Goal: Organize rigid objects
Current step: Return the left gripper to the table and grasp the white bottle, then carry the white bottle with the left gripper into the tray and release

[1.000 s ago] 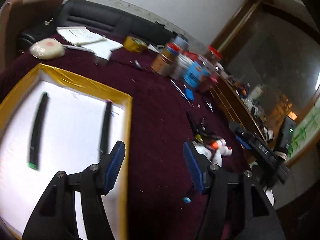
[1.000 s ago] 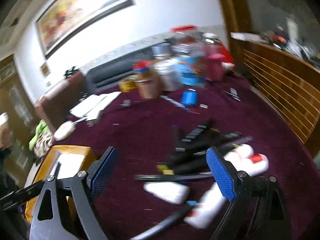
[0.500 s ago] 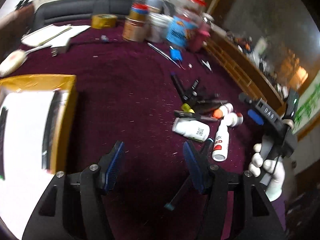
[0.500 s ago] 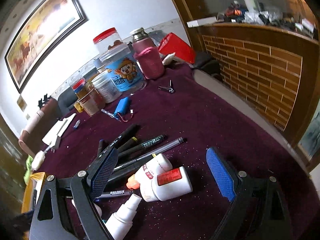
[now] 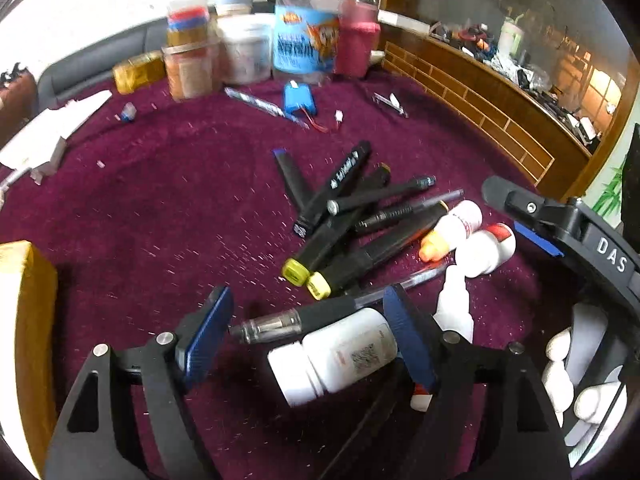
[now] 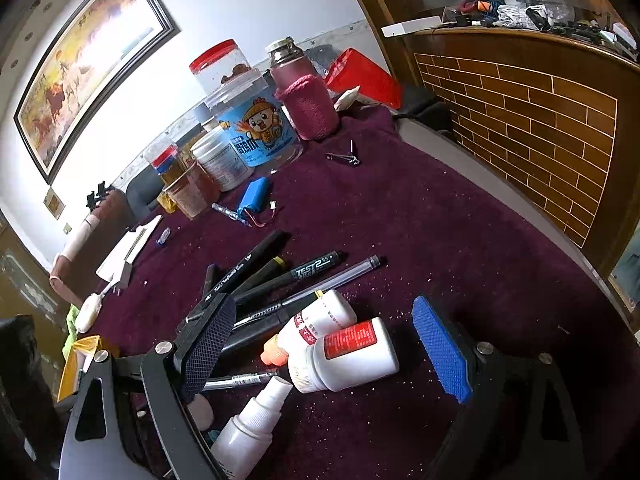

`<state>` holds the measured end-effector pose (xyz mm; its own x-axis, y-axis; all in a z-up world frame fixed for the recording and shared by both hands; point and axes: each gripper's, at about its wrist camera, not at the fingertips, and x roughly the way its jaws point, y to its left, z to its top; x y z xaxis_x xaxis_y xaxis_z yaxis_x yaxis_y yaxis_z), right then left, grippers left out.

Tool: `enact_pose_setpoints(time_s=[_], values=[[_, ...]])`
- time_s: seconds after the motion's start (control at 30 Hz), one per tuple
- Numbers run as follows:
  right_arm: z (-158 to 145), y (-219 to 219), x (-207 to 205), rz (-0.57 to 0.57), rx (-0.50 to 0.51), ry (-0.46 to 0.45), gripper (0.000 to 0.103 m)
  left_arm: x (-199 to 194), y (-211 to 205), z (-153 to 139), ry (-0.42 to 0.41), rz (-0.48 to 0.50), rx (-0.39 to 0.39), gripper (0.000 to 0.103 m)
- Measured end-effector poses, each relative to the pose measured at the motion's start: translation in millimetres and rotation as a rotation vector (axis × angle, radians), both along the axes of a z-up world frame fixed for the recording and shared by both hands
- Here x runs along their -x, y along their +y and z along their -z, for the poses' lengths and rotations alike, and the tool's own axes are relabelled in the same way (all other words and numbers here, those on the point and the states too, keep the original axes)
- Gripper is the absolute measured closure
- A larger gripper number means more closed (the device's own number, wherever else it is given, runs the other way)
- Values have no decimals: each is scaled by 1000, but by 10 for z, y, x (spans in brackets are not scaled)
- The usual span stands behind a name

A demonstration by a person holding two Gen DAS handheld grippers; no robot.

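On the maroon cloth lies a pile of black pens and markers with small white bottles beside it. My left gripper hovers low over a white pill bottle and a clear-tipped pen. Its jaws are opening, with both things between them and the left pad clear of them. My right gripper stands wide open around a red-labelled white bottle and an orange-tipped bottle, pressing neither. A white spray bottle lies by its left finger.
Jars and tubs crowd the back of the table. A blue battery pack and nail clippers lie in front of them. A yellow-rimmed tray sits at the left, and a wooden brick-patterned wall at the right. A gloved hand holds the right gripper.
My left gripper swung right from the yellow-rimmed tray to the pile, came lower, and its jaws widened. My right gripper came down over the bottles, then held still.
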<state>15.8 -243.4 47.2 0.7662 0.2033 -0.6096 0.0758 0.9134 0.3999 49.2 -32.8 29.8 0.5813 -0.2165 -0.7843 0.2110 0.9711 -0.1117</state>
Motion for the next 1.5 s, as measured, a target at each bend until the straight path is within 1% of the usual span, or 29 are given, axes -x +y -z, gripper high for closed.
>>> enact_pose_setpoints(time_s=[0.03,0.07,0.1,0.13,0.17,0.23,0.4,0.53,0.57,0.67,0.73,0.83,0.93,1.0,1.13,1.17,1.23,1.27,1.37,1.43,1.5], values=[[4,5,-2,-1,3,3,16,-20,16,17,12,5,17,36],[10,13,-4,-2,7,6,16,-28,41,56,37,18,40,52],[17,24,-6,-2,12,10,16,-29,47,69,47,35,53,61],[24,29,-8,-2,16,15,16,-15,55,75,53,52,54,65],[32,33,-10,-2,19,20,16,14,59,70,49,57,36,69],[51,32,-21,-2,20,33,16,107,101,58,46,72,12,69],[89,31,-36,-3,22,56,16,288,250,57,88,106,48,69],[95,27,-35,-1,30,61,16,377,235,32,78,129,24,69],[99,24,-37,-1,30,63,16,410,231,15,68,139,16,67],[114,27,-49,-5,28,74,16,521,243,-51,23,170,-25,58],[119,33,-52,-10,29,78,16,588,278,-79,-2,192,-56,57],[116,42,-51,-12,33,79,16,625,308,-42,-12,230,-92,57],[120,35,-50,-10,31,83,16,635,260,34,9,268,-127,58],[127,26,-52,-9,26,87,16,684,186,45,-16,299,-175,59],[152,34,-76,-18,22,104,16,736,148,48,-22,315,-199,56],[157,36,-77,-19,23,107,16,741,149,61,-24,317,-201,53],[161,38,-77,-18,26,110,16,722,129,154,-5,318,-231,54],[163,35,-78,-17,26,111,16,730,144,156,-26,318,-210,63],[187,32,-92,-18,27,123,16,673,253,134,3,275,-125,71],[187,37,-88,-19,31,121,16,689,313,85,-14,247,-96,72],[189,40,-86,-18,35,121,16,759,438,-29,-36,208,-12,73]])
